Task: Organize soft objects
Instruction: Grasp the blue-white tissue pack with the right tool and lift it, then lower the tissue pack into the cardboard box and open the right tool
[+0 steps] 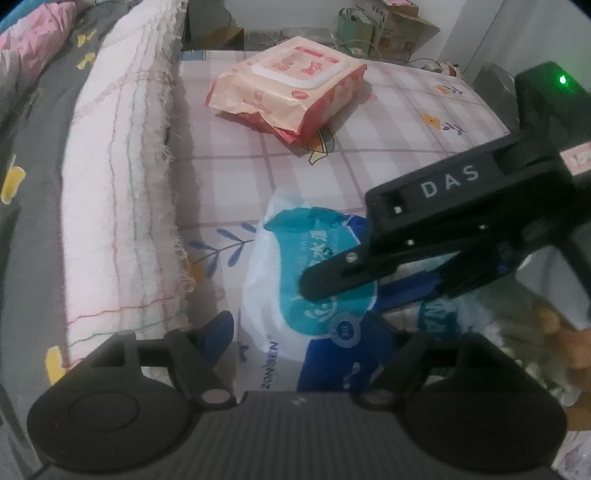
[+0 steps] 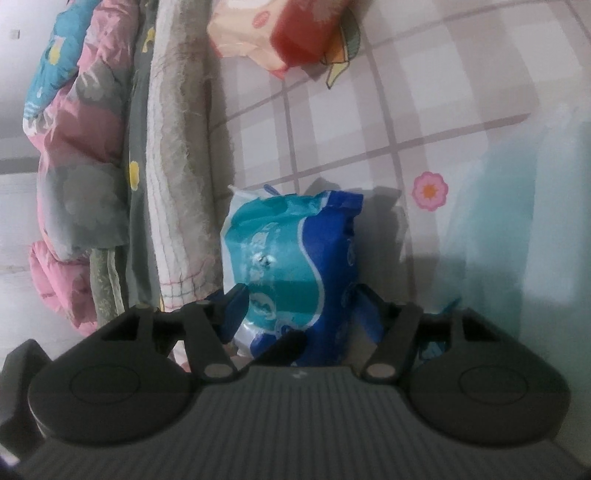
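A blue, teal and white soft pack (image 1: pixel 295 295) lies on the checked bedsheet (image 1: pixel 388 147), close beside a folded white blanket (image 1: pixel 122 184). My left gripper (image 1: pixel 299 332) straddles the pack's near end, its jaws wide and the pads beside the wrapper rather than squeezing it. My right gripper (image 1: pixel 343 291) reaches in from the right, one black finger lying over the pack's top. In the right wrist view the same pack (image 2: pixel 291 258) stands between the spread fingers of my right gripper (image 2: pixel 299 306). A pink and orange wipes pack (image 1: pixel 288 88) lies farther back on the bed.
The folded blanket (image 2: pixel 177 166) and a pink flowered quilt (image 2: pixel 74 147) run along the left of the bed. Cardboard boxes (image 1: pixel 388 33) stand beyond the far edge. A brownish soft thing (image 1: pixel 565 339) sits at the right, and a blurred teal surface (image 2: pixel 535 221) fills the right side.
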A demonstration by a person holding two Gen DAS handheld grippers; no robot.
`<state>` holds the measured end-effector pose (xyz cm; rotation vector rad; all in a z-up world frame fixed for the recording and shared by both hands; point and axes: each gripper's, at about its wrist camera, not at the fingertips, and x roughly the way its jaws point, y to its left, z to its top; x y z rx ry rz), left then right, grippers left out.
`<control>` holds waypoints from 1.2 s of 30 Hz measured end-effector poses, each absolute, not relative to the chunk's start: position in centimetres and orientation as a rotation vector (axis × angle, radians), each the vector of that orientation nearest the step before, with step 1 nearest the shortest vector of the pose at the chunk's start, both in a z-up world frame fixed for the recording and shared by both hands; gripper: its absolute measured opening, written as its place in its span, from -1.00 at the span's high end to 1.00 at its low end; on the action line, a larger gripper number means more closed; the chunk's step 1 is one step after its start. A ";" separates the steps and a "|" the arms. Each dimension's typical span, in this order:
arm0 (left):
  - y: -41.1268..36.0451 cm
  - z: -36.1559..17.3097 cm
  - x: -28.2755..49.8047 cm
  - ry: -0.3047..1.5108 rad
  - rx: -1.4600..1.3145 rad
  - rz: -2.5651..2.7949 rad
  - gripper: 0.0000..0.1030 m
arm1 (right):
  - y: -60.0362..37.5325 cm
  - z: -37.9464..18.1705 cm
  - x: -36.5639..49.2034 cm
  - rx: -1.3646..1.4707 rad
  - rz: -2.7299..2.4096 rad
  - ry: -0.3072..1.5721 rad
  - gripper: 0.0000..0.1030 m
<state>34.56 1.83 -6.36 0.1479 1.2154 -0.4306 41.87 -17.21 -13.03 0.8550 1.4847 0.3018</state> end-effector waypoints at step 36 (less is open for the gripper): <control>-13.7 10.0 21.0 0.889 0.135 -0.712 -0.49 | -35.3 5.4 27.3 0.860 0.395 0.971 0.13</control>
